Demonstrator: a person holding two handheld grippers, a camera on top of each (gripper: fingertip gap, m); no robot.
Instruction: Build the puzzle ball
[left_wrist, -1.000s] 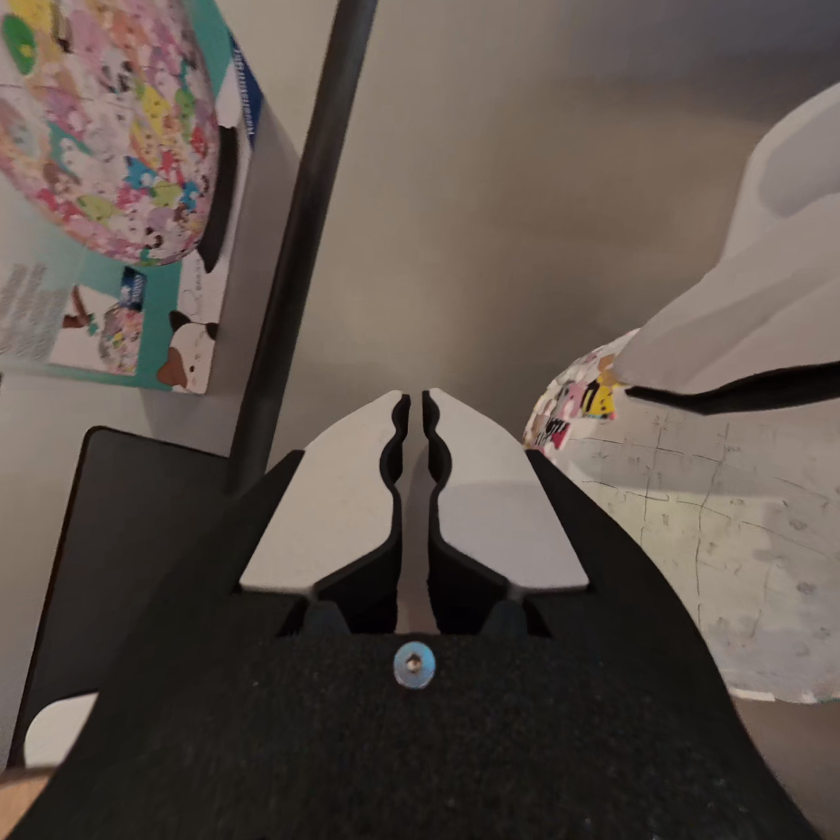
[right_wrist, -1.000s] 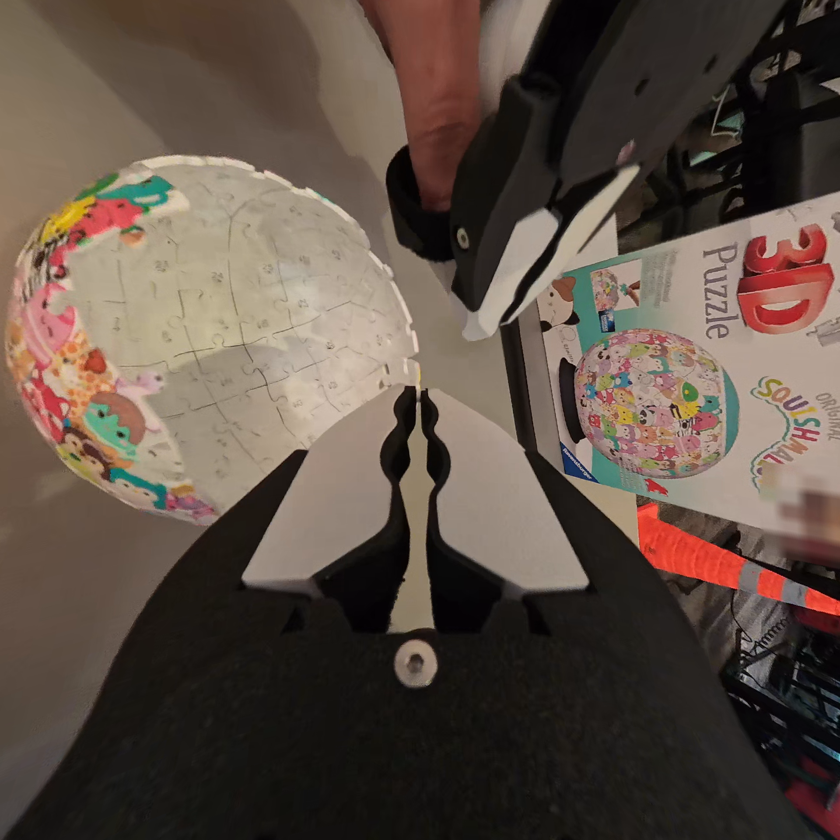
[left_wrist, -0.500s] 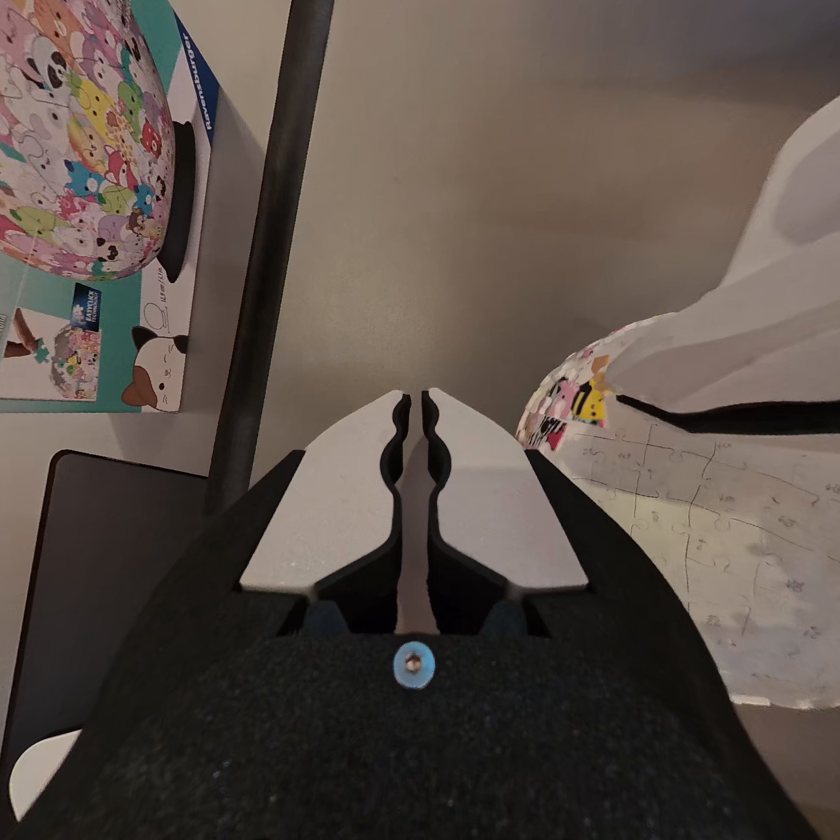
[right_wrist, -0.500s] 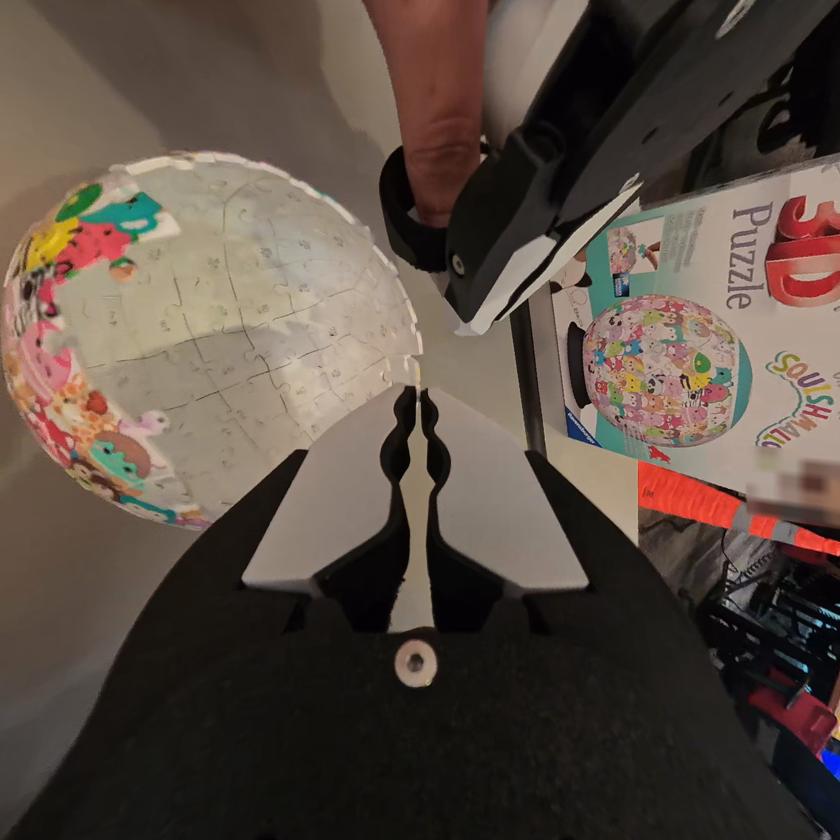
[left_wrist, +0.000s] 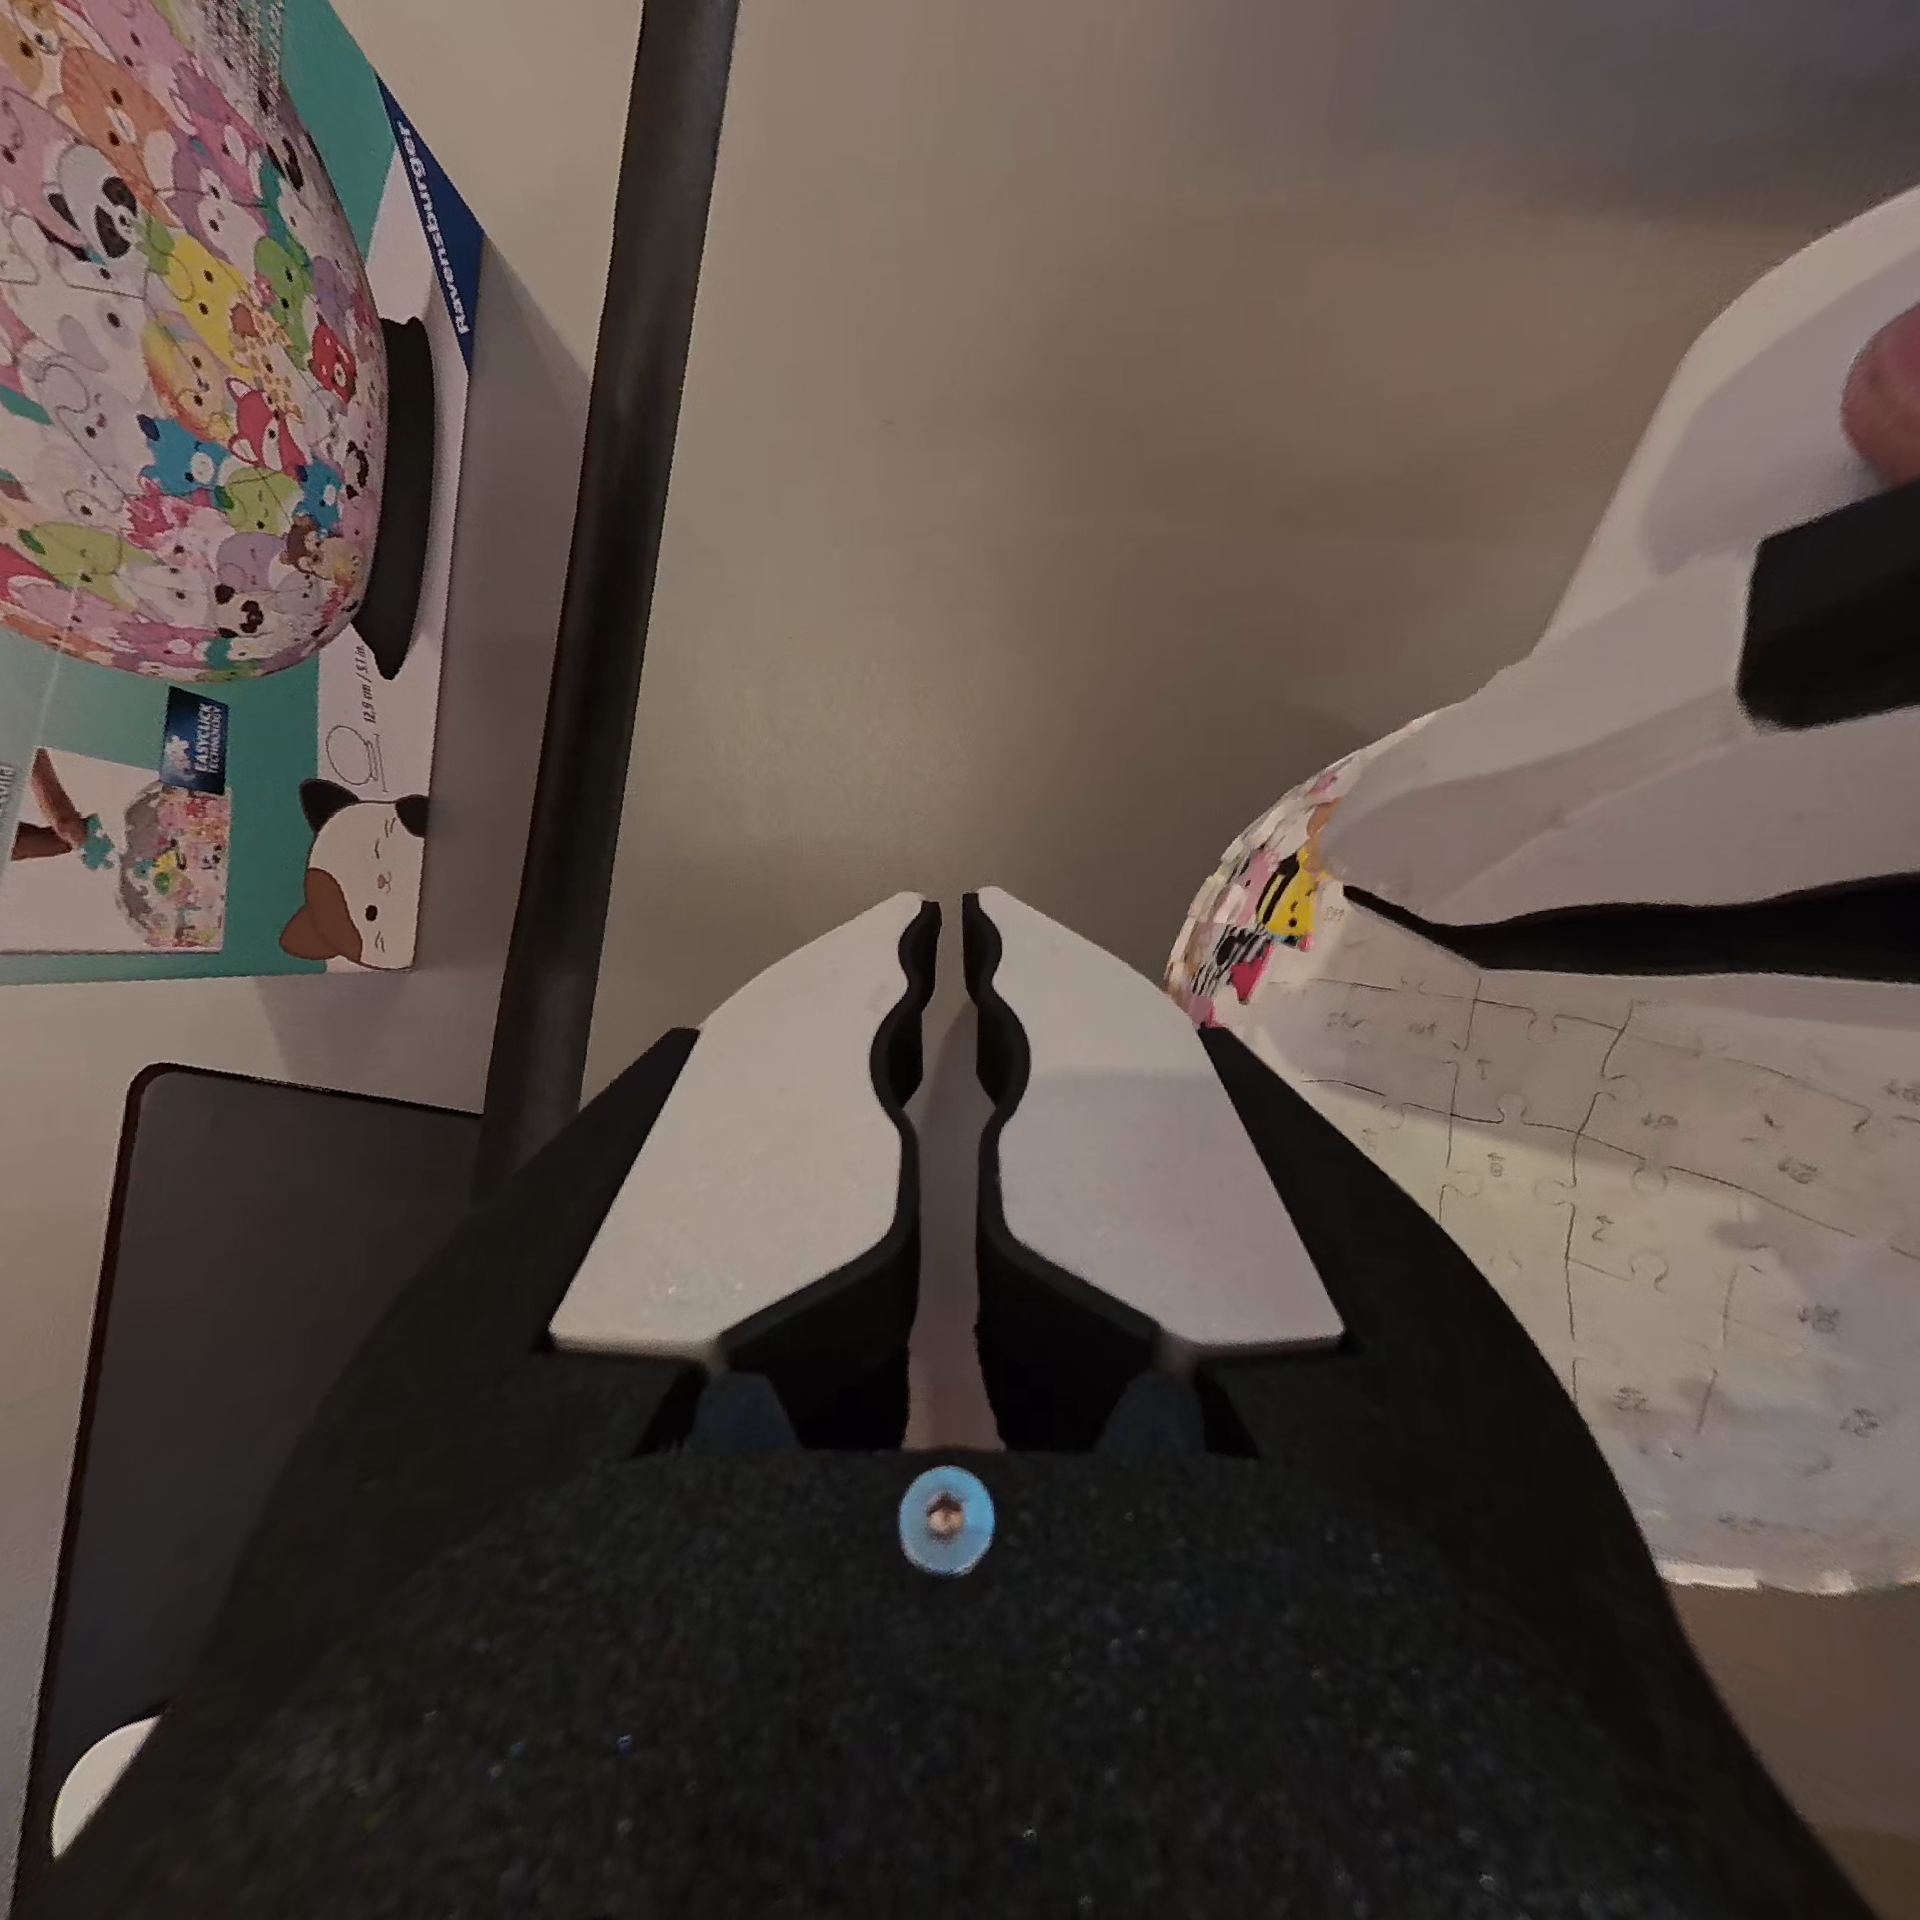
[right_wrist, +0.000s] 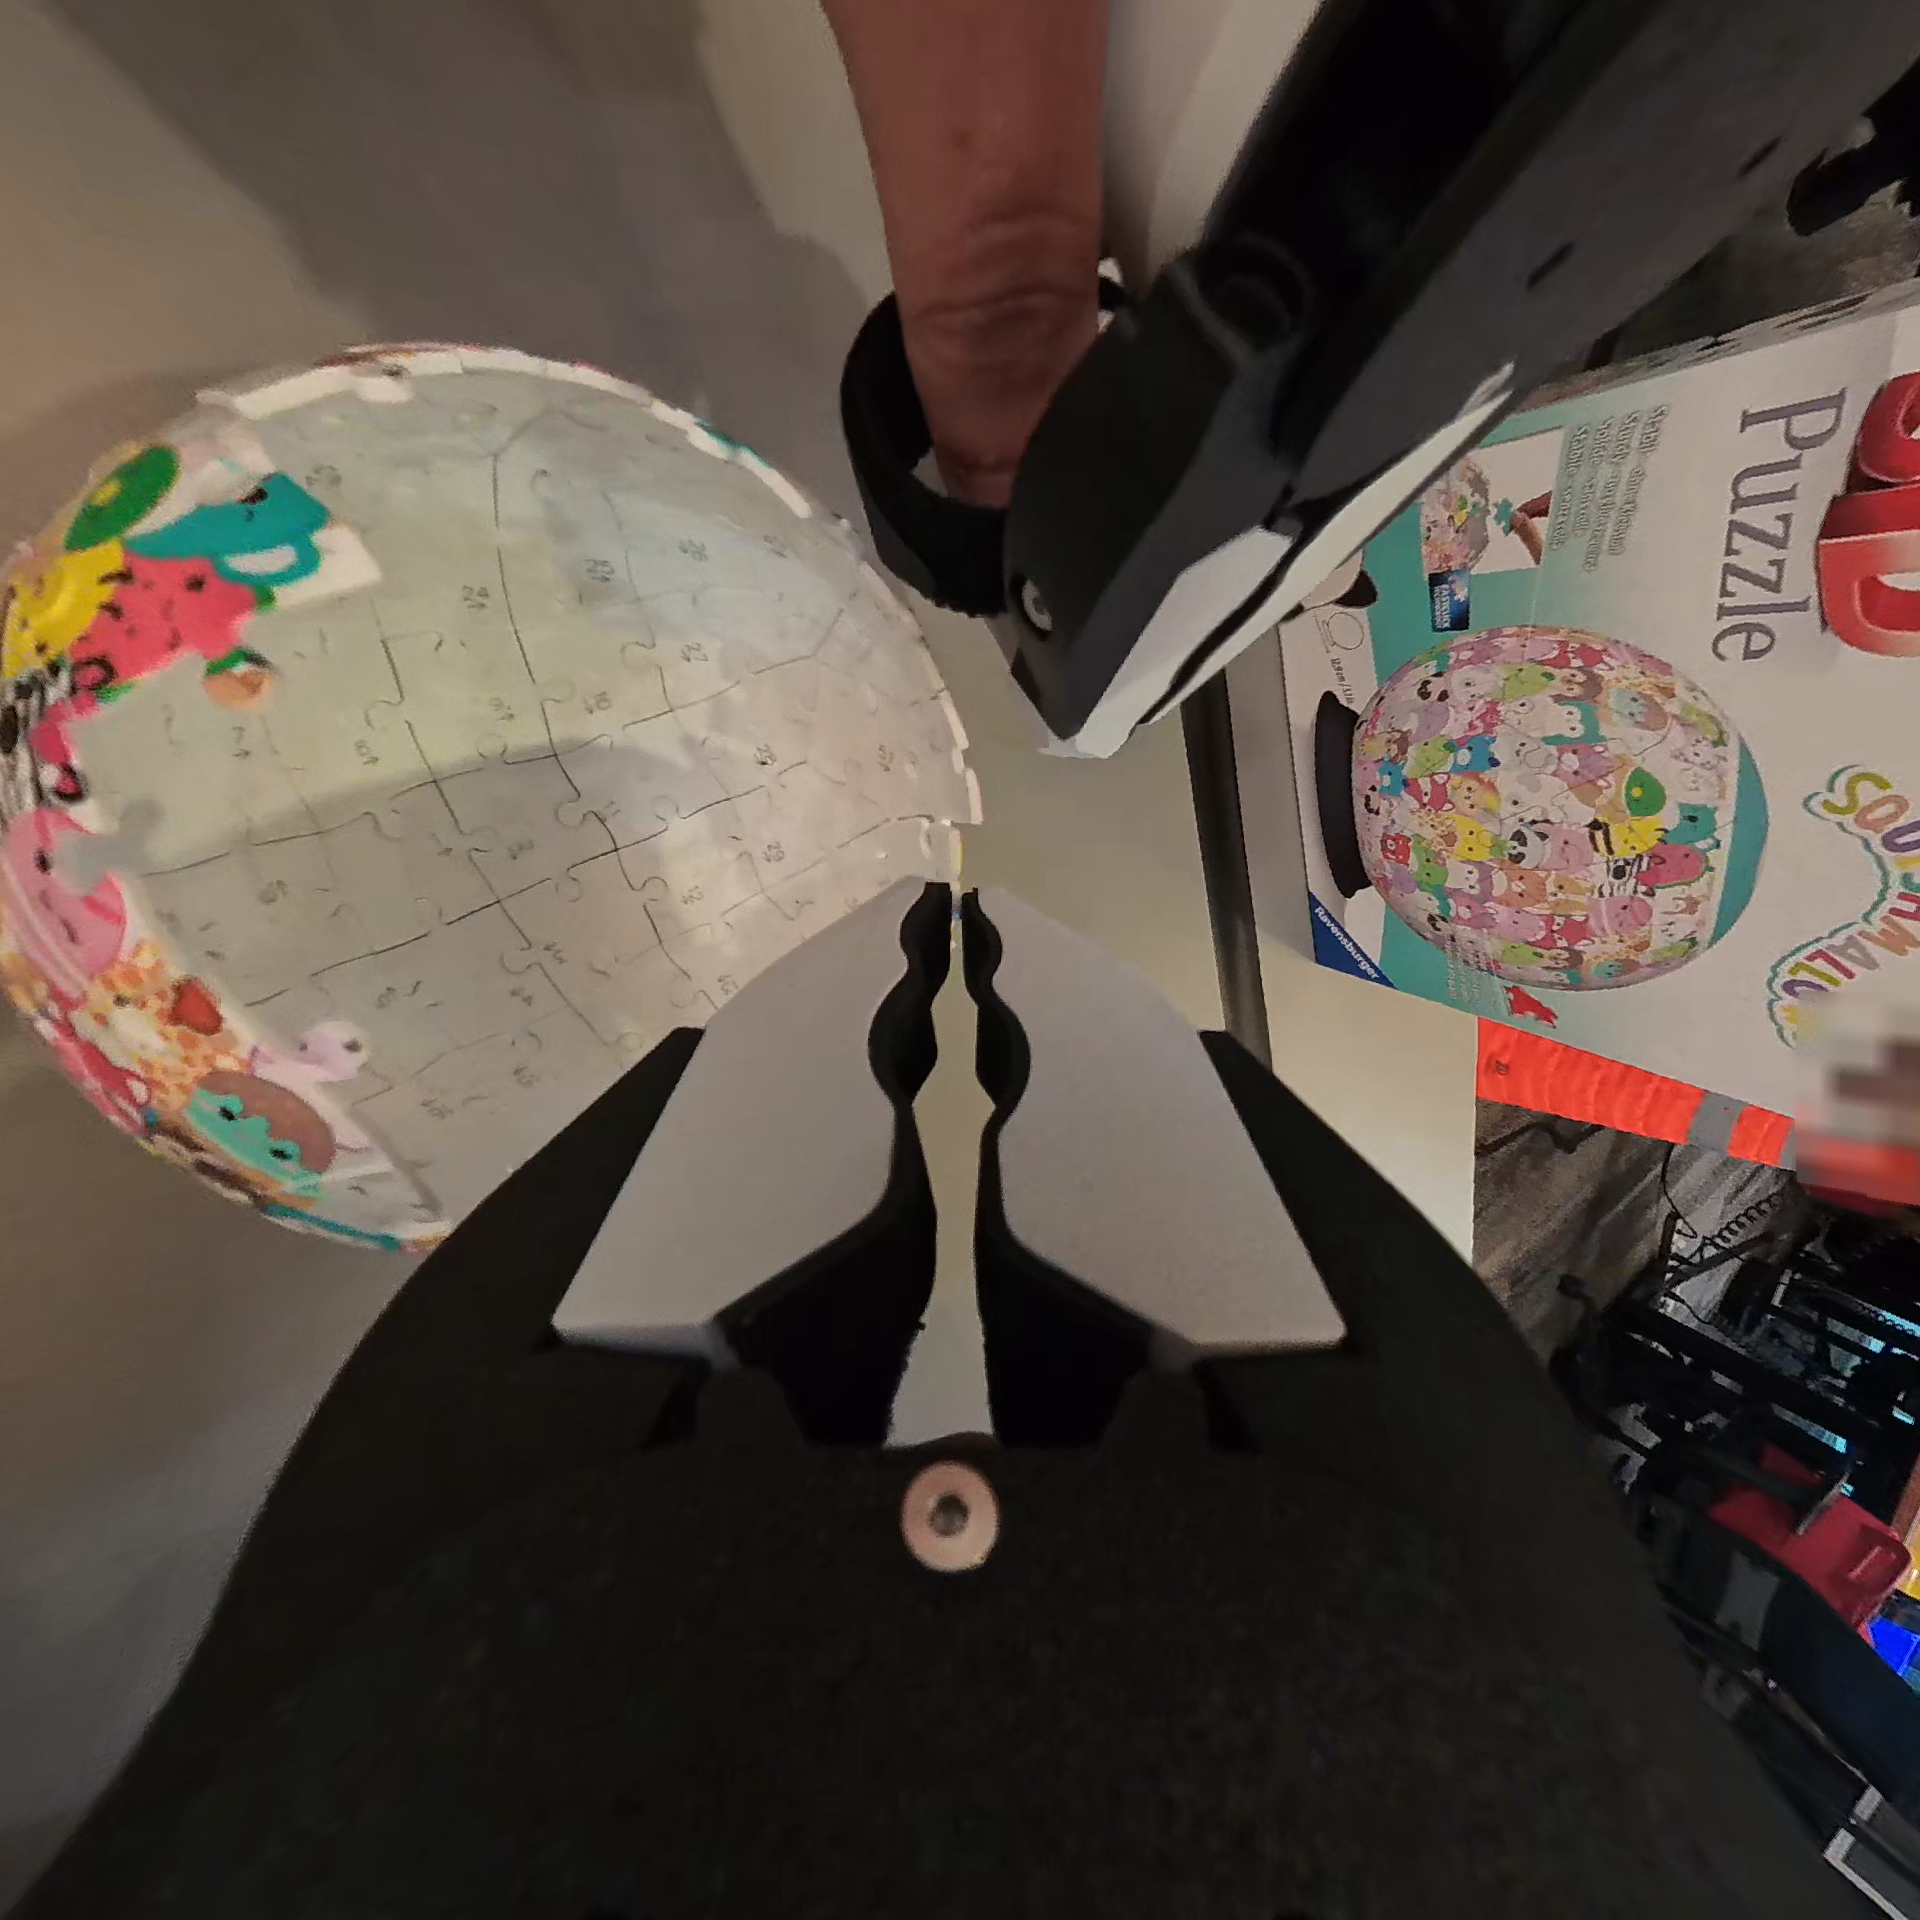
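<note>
Over the pale table (right_wrist: 208, 208), right gripper (right_wrist: 951, 896) pinches the edge of the half-built ball (right_wrist: 468, 779), its pale inside facing the camera. Left gripper (left_wrist: 951, 904) hangs just beside it, fingers together on nothing. Puzzle box (right_wrist: 1610, 779) lies behind the dark pole (left_wrist: 613, 520).

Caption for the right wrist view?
Right gripper shut on half-built puzzle ball's rim; shut left gripper hovers beside the puzzle box.
</note>
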